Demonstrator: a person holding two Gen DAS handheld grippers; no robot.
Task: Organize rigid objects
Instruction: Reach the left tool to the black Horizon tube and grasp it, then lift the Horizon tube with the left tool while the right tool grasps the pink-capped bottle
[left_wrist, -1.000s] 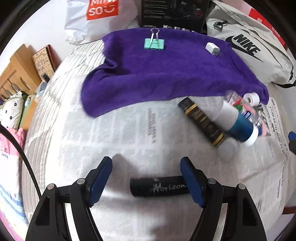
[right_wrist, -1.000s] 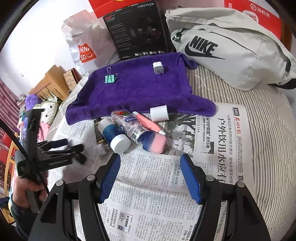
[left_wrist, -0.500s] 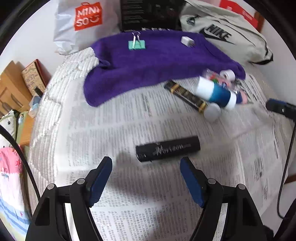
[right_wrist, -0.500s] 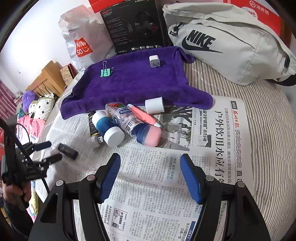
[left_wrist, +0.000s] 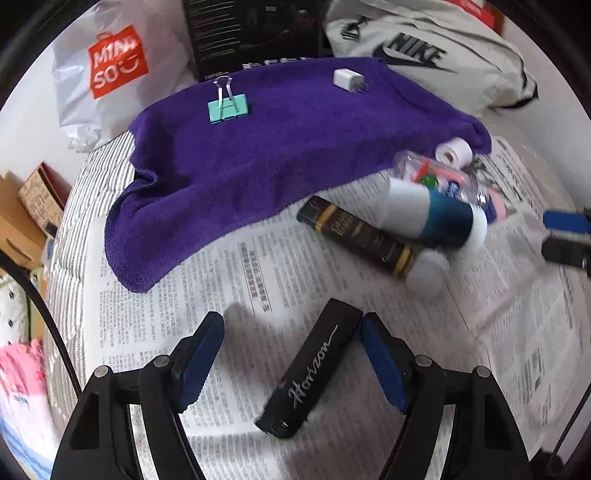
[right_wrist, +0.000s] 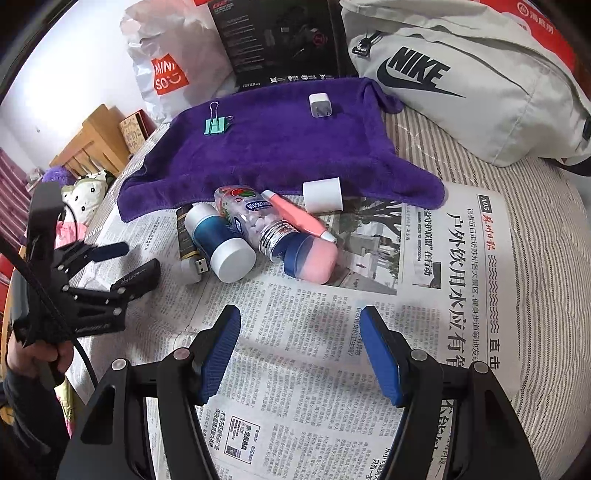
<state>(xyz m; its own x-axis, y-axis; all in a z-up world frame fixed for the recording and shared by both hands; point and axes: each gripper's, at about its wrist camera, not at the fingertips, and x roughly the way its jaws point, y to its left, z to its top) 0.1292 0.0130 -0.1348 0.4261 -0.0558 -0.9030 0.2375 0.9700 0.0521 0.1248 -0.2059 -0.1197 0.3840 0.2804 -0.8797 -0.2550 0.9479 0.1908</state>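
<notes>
Lining up my left gripper over the black "Horizon" stick on the newspaper. The stick is lying between the released jaws, hard against the right-hand pad, well clear of the other; its long axis is running nearly along the fingers. A second ago it was lying crosswise between them. My right gripper, released and empty, is hovering farther off, nearer the bottle pile.

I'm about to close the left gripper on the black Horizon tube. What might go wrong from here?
The black Horizon tube lies slanted between the left gripper's open pads, against one pad only, so closing may twist or squirt it out. The bottle cluster nearby looks easy to knock rolling.
</notes>
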